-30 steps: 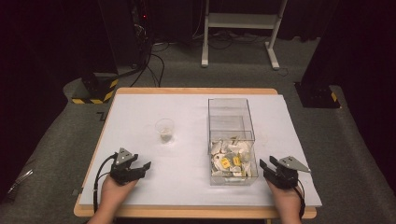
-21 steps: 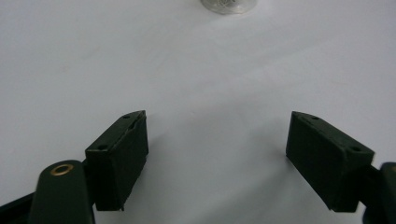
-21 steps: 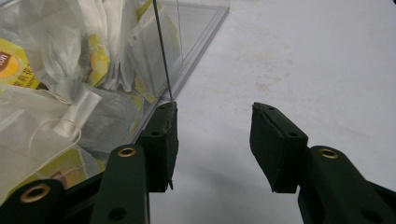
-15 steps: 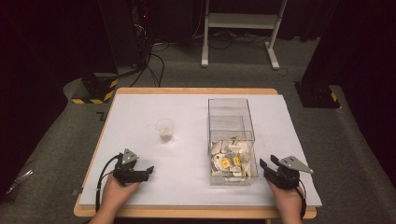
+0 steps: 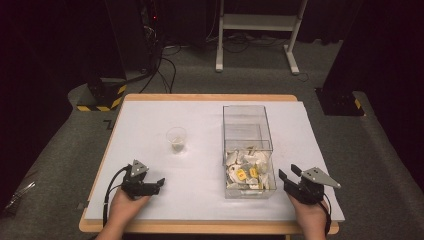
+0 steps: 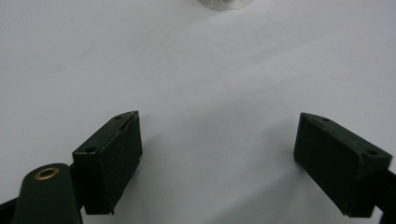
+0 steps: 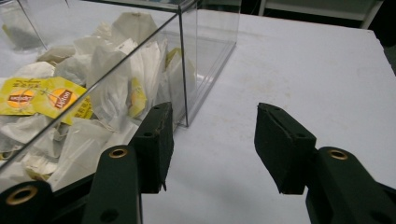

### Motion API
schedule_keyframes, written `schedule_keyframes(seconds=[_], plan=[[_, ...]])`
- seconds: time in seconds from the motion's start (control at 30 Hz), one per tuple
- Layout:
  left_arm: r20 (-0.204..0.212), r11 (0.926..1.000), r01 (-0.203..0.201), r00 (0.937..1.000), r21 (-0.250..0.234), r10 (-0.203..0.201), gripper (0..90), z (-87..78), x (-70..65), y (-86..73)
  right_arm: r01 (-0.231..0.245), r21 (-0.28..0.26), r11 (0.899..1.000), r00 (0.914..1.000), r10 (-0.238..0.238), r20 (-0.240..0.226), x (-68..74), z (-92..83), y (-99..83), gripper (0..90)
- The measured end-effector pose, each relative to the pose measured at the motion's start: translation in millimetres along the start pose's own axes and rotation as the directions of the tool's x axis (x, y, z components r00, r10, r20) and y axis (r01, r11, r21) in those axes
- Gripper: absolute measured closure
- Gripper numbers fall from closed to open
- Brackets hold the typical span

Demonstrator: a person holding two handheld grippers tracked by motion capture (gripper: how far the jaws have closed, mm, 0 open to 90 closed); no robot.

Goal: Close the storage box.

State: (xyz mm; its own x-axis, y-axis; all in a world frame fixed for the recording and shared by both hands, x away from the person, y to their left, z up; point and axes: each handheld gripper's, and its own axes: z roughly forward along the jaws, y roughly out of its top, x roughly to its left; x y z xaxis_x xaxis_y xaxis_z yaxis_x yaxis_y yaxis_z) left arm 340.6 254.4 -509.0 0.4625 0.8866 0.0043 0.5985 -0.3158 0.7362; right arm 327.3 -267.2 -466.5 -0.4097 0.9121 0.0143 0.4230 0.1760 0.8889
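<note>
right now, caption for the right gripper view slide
Open right tool beside a clear box of tea bags on a white table.

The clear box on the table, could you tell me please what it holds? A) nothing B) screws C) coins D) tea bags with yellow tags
D: the clear box holds a heap of white tea bags with yellow tags, piled at its near end.
</note>
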Motion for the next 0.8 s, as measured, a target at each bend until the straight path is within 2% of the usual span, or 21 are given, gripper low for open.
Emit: schedule_keyframes(seconds=[0.43, 0.8], plan=[[-0.021, 0.9999, 0.010, 0.9997, 0.007, -0.010, 10.9, 0.3, -0.5, -0.1, 0.015, -0.039, 0.999, 0.9996, -0.016, -0.022, 3.9, -13.1, 12.2, 46.6], [-0.024, 0.9999, 0.009, 0.9997, 0.007, -0.008, 11.3, 0.0, -0.6, -0.3, 0.023, -0.072, 0.997, 0.9982, -0.027, -0.054, 7.7, -26.4, 19.0, 45.8]])
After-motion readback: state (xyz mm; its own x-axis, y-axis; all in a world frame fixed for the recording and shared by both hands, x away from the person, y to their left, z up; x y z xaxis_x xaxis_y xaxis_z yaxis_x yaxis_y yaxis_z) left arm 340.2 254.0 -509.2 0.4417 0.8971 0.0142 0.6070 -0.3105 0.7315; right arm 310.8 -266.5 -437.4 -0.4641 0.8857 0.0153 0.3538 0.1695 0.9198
